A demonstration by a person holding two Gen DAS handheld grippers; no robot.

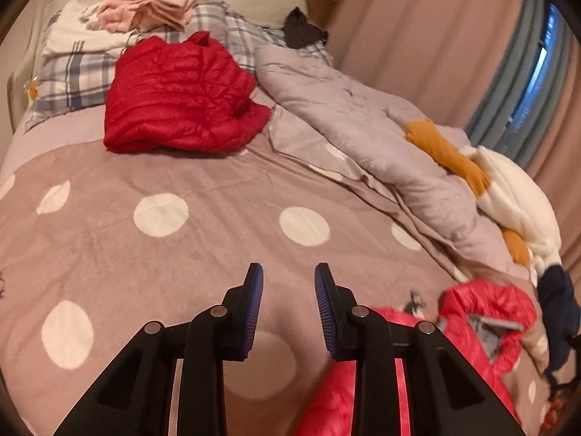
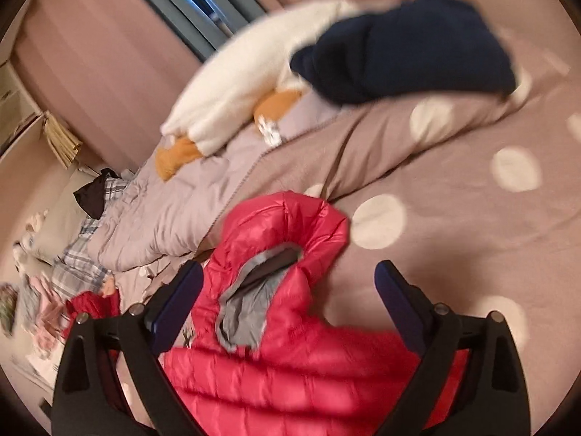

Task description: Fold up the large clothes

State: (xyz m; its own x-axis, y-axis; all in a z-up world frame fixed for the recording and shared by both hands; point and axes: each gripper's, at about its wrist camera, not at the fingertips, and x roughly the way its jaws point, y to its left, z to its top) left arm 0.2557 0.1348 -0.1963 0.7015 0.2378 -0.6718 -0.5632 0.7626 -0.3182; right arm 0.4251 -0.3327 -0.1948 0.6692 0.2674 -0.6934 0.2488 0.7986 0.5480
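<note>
1. The left gripper (image 1: 288, 276), black with blue ribbed pads, is hovering over the mauve bedspread with large white dots (image 1: 203, 254); its fingers are standing a narrow gap apart and holding nothing.
2. The right gripper (image 2: 288, 276) is spreading wide, its fingers framing the pinkish-red quilted puffer jacket with grey-lined hood (image 2: 276, 327). The pads are not pinching the fabric as far as the blurred picture shows.
3. That jacket is lying at the near edge of the bed. In the left view it is showing as the pinkish-red puffer jacket (image 1: 486, 312) just right of the left gripper, hood opening facing up.
4. A darker red quilted jacket, bundled roughly (image 1: 178, 98), is sitting well apart, toward the head of the bed, partly on a blue-grey plaid pillow (image 1: 72, 76).
5. Between the two red jackets the dotted bedspread is stretching flat and uncluttered, with only shallow creases.
6. Along the right side, a rumpled pale lilac duvet (image 1: 363, 123) is forming a long ridge, bordering that flat stretch.
7. On the ridge, a cream fleece garment with mustard patches (image 1: 508, 196) and a dark navy garment (image 2: 406, 47) are lying near the jacket's hood.
8. A heap of pink and grey clothes (image 1: 152, 3) is resting at the far head end.
9. Pink curtains (image 1: 417, 29) are hanging close behind the duvet side.
</note>
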